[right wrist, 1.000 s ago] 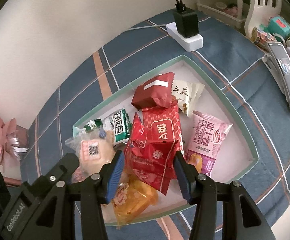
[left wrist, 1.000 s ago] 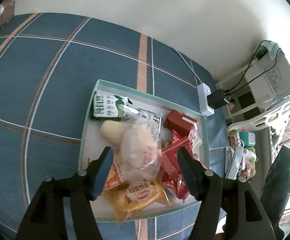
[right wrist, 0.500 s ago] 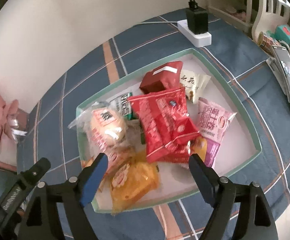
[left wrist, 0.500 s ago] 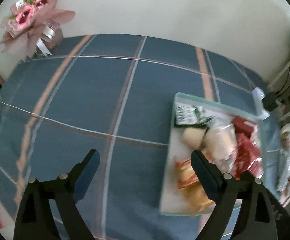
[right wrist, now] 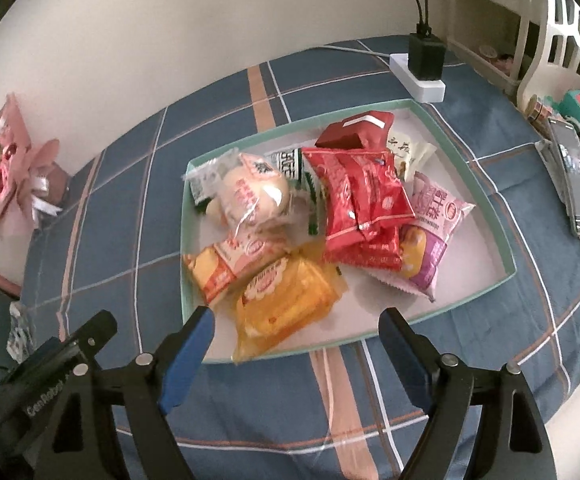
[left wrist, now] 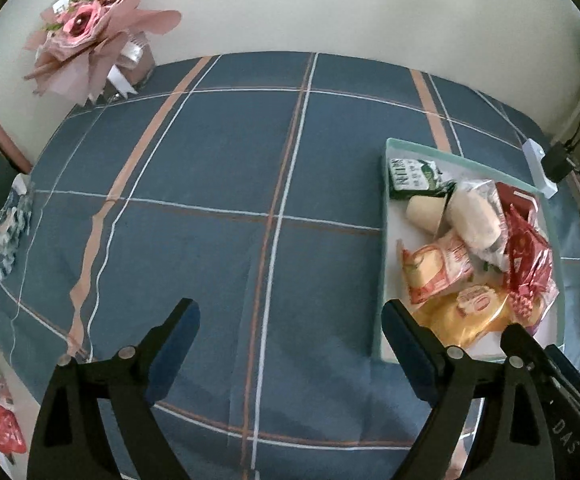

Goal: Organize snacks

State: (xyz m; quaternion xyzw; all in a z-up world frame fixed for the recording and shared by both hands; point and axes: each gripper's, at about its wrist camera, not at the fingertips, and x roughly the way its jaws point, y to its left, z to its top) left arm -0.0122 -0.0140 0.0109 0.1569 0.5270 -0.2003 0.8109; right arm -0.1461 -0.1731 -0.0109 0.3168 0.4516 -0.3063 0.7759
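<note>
A shallow white tray with a mint-green rim [right wrist: 506,268] [left wrist: 386,148] lies on the blue checked cloth and holds several snack packets. Among them are red packets [right wrist: 364,200], a yellow packet [right wrist: 286,304], a pink and purple packet [right wrist: 436,216], a clear-wrapped bun [right wrist: 250,196] [left wrist: 474,220] and a green and white packet [left wrist: 412,174]. My right gripper [right wrist: 296,334] stands open over the tray's near edge, nothing between its fingers. My left gripper [left wrist: 290,328] is open over bare cloth left of the tray, its right finger [left wrist: 408,340] by the tray's near left corner.
A pink paper bouquet [left wrist: 90,40] [right wrist: 10,168] stands at the far left by the wall. A white power strip with a black plug [right wrist: 424,66] lies behind the tray. A phone [right wrist: 574,176] and small items crowd the right edge. Wide bare cloth [left wrist: 210,200] spreads left of the tray.
Both grippers have opened wide and let go of the packets they pinched; the bun and red packet now lie in the tray. My left gripper has swung left over bare cloth; the right drew back.
</note>
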